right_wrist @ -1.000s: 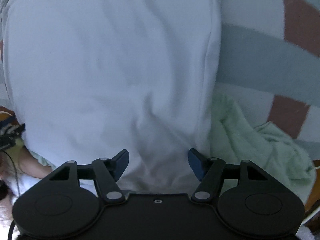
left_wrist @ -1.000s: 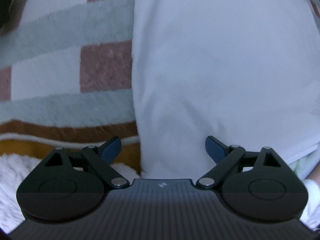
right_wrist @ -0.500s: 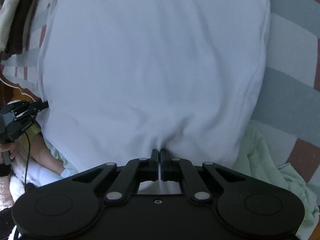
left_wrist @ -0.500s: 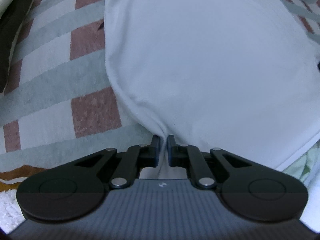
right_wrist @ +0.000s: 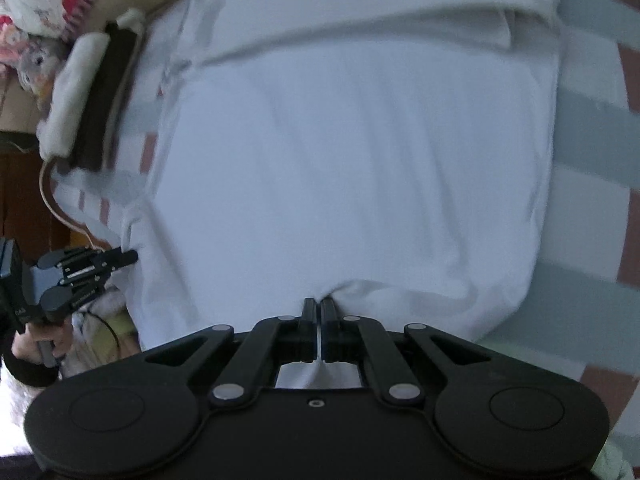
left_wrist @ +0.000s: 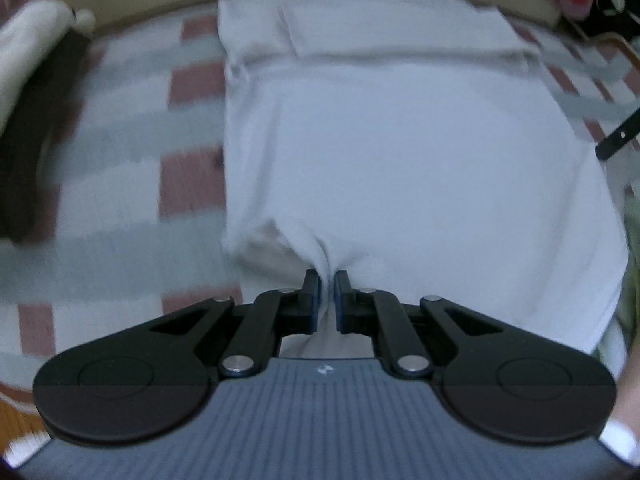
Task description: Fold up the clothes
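Note:
A white shirt [left_wrist: 400, 152] lies spread on a checked blanket [left_wrist: 120, 208], with its far part folded over in a band. My left gripper [left_wrist: 328, 280] is shut on the shirt's near hem by its left corner and lifts it. My right gripper [right_wrist: 319, 306] is shut on the near hem of the same shirt [right_wrist: 360, 168] toward its right side. The left gripper also shows in the right wrist view [right_wrist: 120, 258], at the shirt's left edge. The fabric bunches into a pinch at each set of jaws.
A dark and white folded bundle [left_wrist: 36, 112] lies at the blanket's left edge, also in the right wrist view [right_wrist: 92, 96]. Patterned pillows [right_wrist: 36, 12] sit at the far left. A pale green garment [left_wrist: 632, 216] lies right of the shirt.
Both grippers went from open over the hem to shut on it. They have since lifted and pulled back, so more of the shirt and the bed shows.

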`<state>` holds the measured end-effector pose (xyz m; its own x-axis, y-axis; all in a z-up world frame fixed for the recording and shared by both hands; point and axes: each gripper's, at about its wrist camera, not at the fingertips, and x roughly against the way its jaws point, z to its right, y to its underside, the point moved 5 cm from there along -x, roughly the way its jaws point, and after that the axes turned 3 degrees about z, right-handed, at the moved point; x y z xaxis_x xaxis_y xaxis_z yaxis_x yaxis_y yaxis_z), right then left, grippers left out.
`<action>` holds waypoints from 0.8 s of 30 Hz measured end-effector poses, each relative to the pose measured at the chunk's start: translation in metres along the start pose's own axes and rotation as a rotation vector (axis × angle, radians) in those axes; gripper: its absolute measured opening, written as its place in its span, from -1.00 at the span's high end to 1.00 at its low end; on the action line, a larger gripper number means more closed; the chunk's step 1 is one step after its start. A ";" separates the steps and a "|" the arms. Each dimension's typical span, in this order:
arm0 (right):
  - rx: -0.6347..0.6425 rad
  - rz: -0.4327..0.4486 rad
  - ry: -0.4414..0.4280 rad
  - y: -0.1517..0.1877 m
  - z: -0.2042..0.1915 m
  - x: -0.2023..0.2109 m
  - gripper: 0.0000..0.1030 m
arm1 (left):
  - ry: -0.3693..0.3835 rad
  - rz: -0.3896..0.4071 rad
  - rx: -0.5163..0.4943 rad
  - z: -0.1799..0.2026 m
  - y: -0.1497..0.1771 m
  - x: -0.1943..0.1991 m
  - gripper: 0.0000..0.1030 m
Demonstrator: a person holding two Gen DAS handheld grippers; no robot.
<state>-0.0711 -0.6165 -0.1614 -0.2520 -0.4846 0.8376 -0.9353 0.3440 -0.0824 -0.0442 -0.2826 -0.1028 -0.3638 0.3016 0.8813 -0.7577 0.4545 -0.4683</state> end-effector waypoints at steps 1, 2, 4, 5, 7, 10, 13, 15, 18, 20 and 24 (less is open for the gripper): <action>0.000 0.028 0.001 -0.006 -0.004 0.001 0.92 | -0.027 0.033 -0.004 -0.001 -0.010 -0.002 0.85; 0.001 0.057 0.002 -0.013 -0.007 0.001 0.92 | -0.053 0.067 -0.008 -0.002 -0.019 -0.003 0.85; 0.009 0.125 0.023 -0.025 -0.005 0.004 0.92 | -0.114 0.113 -0.031 -0.003 -0.032 -0.011 0.85; 0.013 0.159 0.035 -0.032 -0.004 0.005 0.92 | -0.132 0.123 -0.028 -0.004 -0.035 -0.019 0.85; -0.035 0.235 0.083 -0.038 0.008 0.003 0.82 | -0.125 0.105 0.010 -0.010 -0.034 -0.039 0.85; -0.162 0.271 0.109 -0.034 0.025 -0.003 0.54 | -0.063 0.065 0.125 -0.024 -0.016 -0.059 0.85; -0.311 0.275 0.032 -0.011 0.035 0.003 0.01 | -0.012 0.062 0.176 -0.031 -0.006 -0.052 0.81; -0.362 0.312 -0.026 0.007 0.036 0.015 -0.06 | 0.004 0.066 0.203 -0.036 -0.007 -0.043 0.76; -0.348 0.344 -0.036 0.025 0.035 0.019 -0.23 | 0.025 0.064 0.253 -0.044 -0.008 -0.033 0.43; -0.328 0.328 0.023 0.032 0.035 0.007 -0.23 | 0.026 0.074 0.276 -0.050 -0.008 -0.025 0.13; -0.331 0.288 0.035 0.031 0.044 -0.002 -0.23 | -0.007 0.071 0.262 -0.060 0.002 -0.014 -0.08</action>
<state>-0.1108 -0.6398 -0.1893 -0.4768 -0.3061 0.8240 -0.6967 0.7032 -0.1419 -0.0085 -0.2356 -0.1196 -0.4238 0.3184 0.8480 -0.8442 0.2003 -0.4972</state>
